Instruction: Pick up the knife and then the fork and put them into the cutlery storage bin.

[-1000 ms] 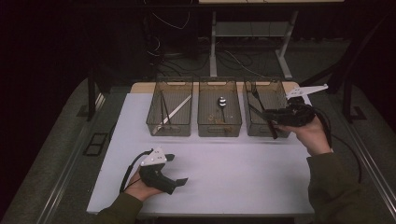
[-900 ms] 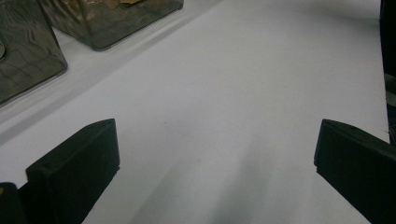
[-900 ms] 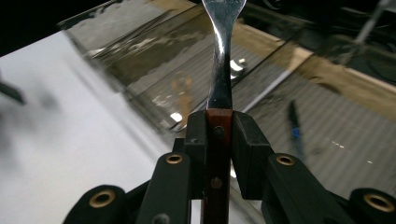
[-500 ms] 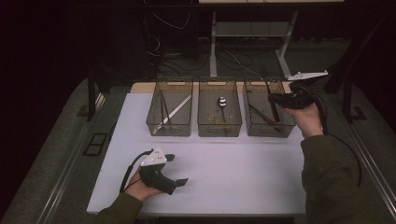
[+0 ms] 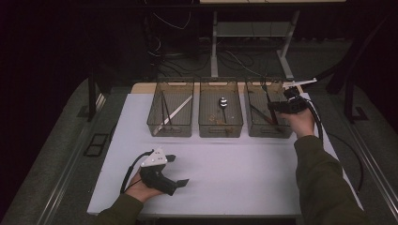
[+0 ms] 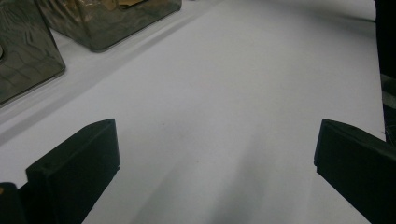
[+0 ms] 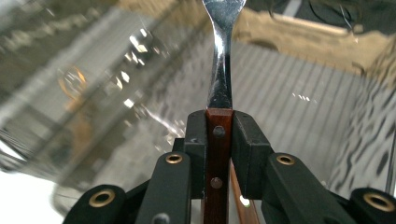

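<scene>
A wooden-handled utensil is clamped by its handle between the jaws of the right gripper, its long axis running straight out ahead, metal end foremost, over the rightmost bin. The left gripper is rested well apart on the table, jaws spread and empty.
</scene>
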